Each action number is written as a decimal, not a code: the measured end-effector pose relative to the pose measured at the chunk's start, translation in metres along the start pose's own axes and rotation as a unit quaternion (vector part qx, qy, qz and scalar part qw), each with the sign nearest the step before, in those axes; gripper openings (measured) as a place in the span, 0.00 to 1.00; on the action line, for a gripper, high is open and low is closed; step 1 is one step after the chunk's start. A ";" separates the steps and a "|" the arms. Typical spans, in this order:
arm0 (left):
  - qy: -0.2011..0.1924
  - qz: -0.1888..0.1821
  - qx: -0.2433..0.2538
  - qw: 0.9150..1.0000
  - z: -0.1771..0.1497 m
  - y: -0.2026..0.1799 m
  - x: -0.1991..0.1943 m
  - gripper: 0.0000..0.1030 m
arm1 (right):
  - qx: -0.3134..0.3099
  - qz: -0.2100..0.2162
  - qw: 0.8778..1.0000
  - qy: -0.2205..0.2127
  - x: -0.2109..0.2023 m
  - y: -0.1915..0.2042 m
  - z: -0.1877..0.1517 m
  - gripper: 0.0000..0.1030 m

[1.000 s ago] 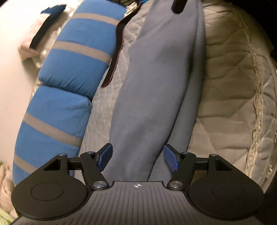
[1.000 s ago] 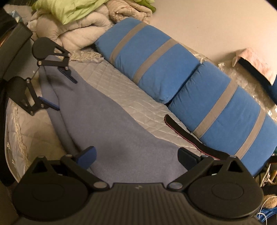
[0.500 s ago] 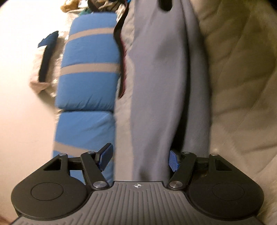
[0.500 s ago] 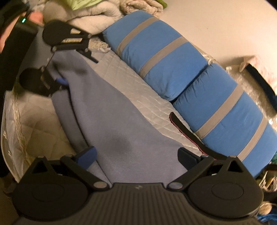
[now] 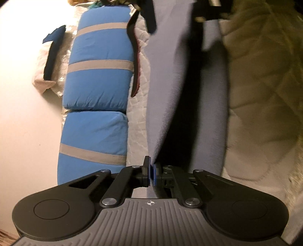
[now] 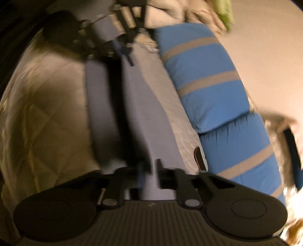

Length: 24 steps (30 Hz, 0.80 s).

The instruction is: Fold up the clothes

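A grey-blue garment (image 5: pixel 166 79) is stretched lengthwise between my two grippers above a quilted beige bed (image 5: pixel 261 90). My left gripper (image 5: pixel 151 175) is shut on one end of the garment. My right gripper (image 6: pixel 149 170) is shut on the other end of the garment (image 6: pixel 144 106). In each view the other gripper shows at the far end: the right one in the left wrist view (image 5: pixel 176 17), the left one in the right wrist view (image 6: pixel 121 47). A fold of the cloth hangs down in shadow beneath.
Two blue pillows with grey stripes (image 5: pixel 98 75) lie along the wall side of the bed, also in the right wrist view (image 6: pixel 214 90). A dark strap (image 5: pixel 135 54) lies between pillows and garment. Bedding (image 6: pixel 200 13) is piled beyond the pillows.
Both grippers have closed from open onto the garment's ends. The garment has been raised off the bed and pulled taut, folding lengthwise.
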<state>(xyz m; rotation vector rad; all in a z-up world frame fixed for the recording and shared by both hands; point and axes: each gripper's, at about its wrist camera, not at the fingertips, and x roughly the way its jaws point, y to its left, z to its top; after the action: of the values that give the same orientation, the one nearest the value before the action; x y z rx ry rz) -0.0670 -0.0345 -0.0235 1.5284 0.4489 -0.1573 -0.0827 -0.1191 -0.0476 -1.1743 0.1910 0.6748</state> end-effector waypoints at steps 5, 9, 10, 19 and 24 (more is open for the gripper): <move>-0.002 -0.024 0.017 1.000 -0.004 -0.005 -0.006 0.03 | -0.044 0.015 0.999 0.000 -0.007 0.017 0.000 0.03; -0.003 -0.036 0.024 0.999 -0.006 -0.008 -0.009 0.02 | -0.046 0.020 0.999 0.001 -0.008 0.020 -0.001 0.02; -0.003 -0.039 0.026 0.999 -0.006 -0.008 -0.010 0.02 | -0.048 0.021 0.999 0.001 -0.008 0.021 -0.001 0.02; 0.018 -0.072 0.051 0.996 -0.006 -0.016 -0.010 0.02 | -0.033 0.051 0.998 0.006 -0.006 0.026 0.002 0.01; 0.028 -0.091 0.057 0.994 -0.008 -0.019 -0.006 0.02 | -0.018 0.054 0.998 0.006 -0.002 0.026 0.001 0.02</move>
<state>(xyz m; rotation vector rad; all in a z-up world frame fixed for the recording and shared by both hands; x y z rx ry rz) -0.0808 -0.0283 -0.0390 1.6049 0.6333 -0.2860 -0.0995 -0.1130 -0.0667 -1.2099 0.2544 0.7683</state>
